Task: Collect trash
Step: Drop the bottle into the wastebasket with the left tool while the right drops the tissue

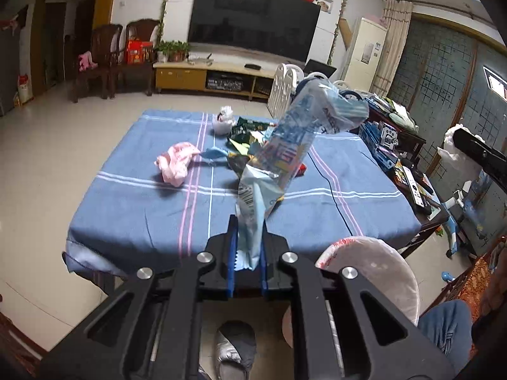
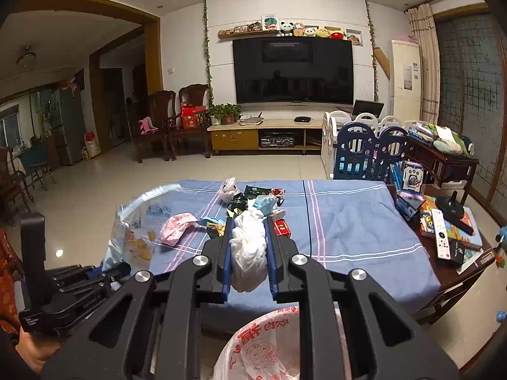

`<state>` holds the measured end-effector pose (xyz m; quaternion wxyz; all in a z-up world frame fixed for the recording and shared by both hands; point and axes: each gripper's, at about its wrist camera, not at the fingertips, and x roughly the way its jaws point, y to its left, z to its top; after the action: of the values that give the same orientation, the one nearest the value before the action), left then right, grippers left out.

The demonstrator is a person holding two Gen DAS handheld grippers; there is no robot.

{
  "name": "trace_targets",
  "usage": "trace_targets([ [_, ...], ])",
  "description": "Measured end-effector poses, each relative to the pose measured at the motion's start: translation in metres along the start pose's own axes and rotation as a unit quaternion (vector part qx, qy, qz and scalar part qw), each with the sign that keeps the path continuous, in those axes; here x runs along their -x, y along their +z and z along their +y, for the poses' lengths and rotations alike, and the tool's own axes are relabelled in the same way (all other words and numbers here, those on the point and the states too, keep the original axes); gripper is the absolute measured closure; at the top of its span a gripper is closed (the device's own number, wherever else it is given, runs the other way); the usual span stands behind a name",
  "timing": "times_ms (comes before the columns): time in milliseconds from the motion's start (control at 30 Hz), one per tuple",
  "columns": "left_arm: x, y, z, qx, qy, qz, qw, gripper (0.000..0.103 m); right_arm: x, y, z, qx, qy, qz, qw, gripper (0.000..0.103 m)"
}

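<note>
trash is in both tools. left gripper (image 1: pixel 247 243) is clamped narrow on the bottom edge of a clear blue wrapper (image 1: pixel 285 152), which stands up tall and floppy ahead of its jaws. right gripper (image 2: pixel 248 247) is closed on a white wad (image 2: pixel 248 253) of crumpled plastic that fills the gap between its blue pads (image 2: pixel 226 253).

bin (image 2: pixel 263 345), lined with a printed bag, sits right below the right gripper's jaws; from the left gripper it lies low and to the right. more litter (image 2: pixel 253 202) and a pink scrap (image 1: pixel 174 161) lie ahead of both tools on the blue cloth (image 1: pixel 126 202).

risks, as i judge them: the wrapper is pinched only at its edge, so a quick swing could let it slip out or flop aside and land on the floor beside the bin. it is also long, and could catch on the bin's rim. the wad looks light and clingy, so it may stick to a pad after the jaws part, or drift past the liner.
</note>
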<state>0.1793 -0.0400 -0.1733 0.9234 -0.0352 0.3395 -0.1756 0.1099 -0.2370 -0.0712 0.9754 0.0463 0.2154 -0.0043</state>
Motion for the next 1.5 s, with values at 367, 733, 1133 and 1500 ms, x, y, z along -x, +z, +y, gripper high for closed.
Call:
trace_targets([
  [367, 0.004, 0.001, 0.005, 0.011, -0.004, -0.006, 0.9999, 0.09, -0.007, -0.003, -0.005, -0.013, 0.008, 0.003, 1.0, 0.084],
  [733, 0.002, -0.003, -0.01, -0.026, -0.032, 0.003, 0.9991, 0.09, 0.0, -0.008, -0.018, -0.018, 0.0, 0.001, 1.0, 0.084],
  [1133, -0.031, -0.03, -0.071, -0.049, -0.211, 0.092, 0.972, 0.09, 0.022, -0.056, -0.077, -0.053, -0.054, 0.033, 0.997, 0.084],
  [1500, -0.04, -0.064, -0.131, -0.145, -0.21, 0.115, 0.9599, 0.013, 0.032, -0.067, -0.088, -0.059, -0.068, 0.04, 0.995, 0.084],
])
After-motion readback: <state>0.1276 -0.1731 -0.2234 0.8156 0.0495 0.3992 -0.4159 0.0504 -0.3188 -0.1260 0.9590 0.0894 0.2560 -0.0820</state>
